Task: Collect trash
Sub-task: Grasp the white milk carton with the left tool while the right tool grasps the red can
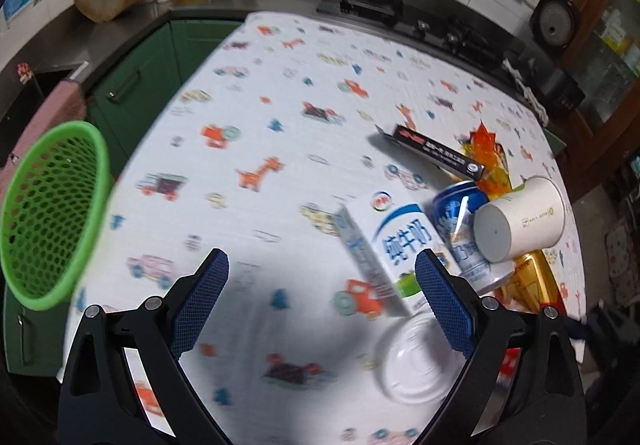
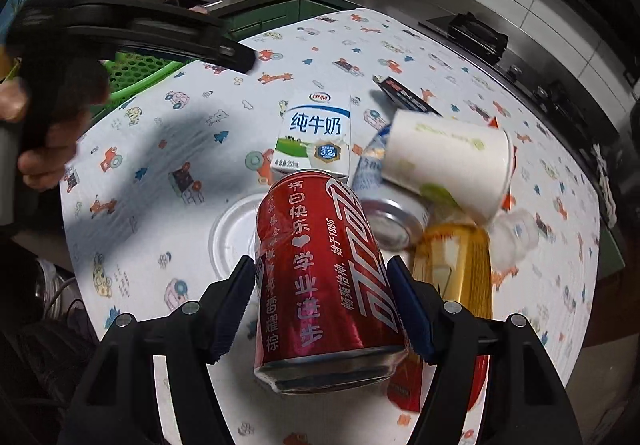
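Observation:
My right gripper (image 2: 320, 273) is shut on a red cola can (image 2: 324, 285), which hangs tilted above the table. Beyond it lies a heap of trash: a milk carton (image 2: 316, 133), a white paper cup (image 2: 448, 161) on its side, a gold can (image 2: 456, 269) and a silver can top (image 2: 392, 221). My left gripper (image 1: 322, 297) stands open over the patterned tablecloth (image 1: 280, 93) with nothing between its pads. The milk carton (image 1: 384, 245) sits just past its right finger. A green mesh basket (image 1: 52, 213) is at the table's left edge.
A black box (image 1: 432, 151), an orange wrapper (image 1: 488, 153), a blue can (image 1: 460, 229) and a white lid (image 1: 420, 357) lie on the table's right part. A hand (image 2: 40, 125) holds the left gripper above the basket (image 2: 136, 73). Green cabinets (image 1: 152, 85) and a stove (image 1: 372, 1) stand behind.

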A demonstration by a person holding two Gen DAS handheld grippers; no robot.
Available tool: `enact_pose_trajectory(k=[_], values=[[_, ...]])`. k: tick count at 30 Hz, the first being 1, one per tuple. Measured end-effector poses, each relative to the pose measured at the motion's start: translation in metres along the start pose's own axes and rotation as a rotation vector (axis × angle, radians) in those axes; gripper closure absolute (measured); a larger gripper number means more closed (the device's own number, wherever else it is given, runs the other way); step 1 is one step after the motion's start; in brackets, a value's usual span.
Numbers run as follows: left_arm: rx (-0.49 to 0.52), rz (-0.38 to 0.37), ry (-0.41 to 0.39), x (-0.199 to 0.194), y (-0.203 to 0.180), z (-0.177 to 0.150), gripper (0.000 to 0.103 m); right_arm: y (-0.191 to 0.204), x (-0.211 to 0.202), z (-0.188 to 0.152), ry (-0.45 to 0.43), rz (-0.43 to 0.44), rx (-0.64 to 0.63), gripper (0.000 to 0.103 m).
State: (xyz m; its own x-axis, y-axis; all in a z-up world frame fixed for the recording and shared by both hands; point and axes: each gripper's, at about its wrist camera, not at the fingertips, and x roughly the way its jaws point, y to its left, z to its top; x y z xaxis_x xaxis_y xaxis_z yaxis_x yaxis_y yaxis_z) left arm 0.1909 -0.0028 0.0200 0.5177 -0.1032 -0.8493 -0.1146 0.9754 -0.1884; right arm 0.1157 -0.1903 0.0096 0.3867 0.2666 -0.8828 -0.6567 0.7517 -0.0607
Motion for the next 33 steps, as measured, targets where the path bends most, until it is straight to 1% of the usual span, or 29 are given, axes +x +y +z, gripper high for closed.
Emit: enact_pose_trajectory(k=[7,13,17,21,22,23,25,30,33], values=[[-0.063,0.028,0.072,0.042,-0.028,0.007,0.01,-0.009,0.003,-0.015,-0.003,0.014,0.01,0.037],[-0.116,0.019,0.128,0.071,-0.041,0.014,0.01,-0.016,0.008,-0.02,-0.002,0.02,0.013,0.037],[-0.122,0.052,0.147,0.085,-0.047,0.015,0.01,-0.017,0.009,-0.021,-0.009,0.022,0.011,0.037],[-0.126,0.066,0.162,0.093,-0.049,0.014,0.011,-0.018,0.009,-0.021,-0.011,0.022,0.004,0.037],[-0.125,0.065,0.161,0.095,-0.05,0.014,0.014,-0.018,0.009,-0.022,-0.012,0.022,0.005,0.037],[-0.124,0.058,0.161,0.095,-0.05,0.014,0.02,-0.016,0.008,-0.022,-0.014,0.023,0.005,0.037],[-0.124,0.039,0.164,0.095,-0.05,0.014,0.028,-0.015,0.008,-0.022,-0.014,0.02,0.005,0.037],[-0.1,0.052,0.14,0.088,-0.047,0.013,0.03,-0.011,0.005,-0.02,-0.021,0.014,0.001,0.037],[-0.099,0.045,0.124,0.08,-0.04,0.012,0.031,-0.008,0.002,-0.019,-0.025,0.011,-0.003,0.037]])
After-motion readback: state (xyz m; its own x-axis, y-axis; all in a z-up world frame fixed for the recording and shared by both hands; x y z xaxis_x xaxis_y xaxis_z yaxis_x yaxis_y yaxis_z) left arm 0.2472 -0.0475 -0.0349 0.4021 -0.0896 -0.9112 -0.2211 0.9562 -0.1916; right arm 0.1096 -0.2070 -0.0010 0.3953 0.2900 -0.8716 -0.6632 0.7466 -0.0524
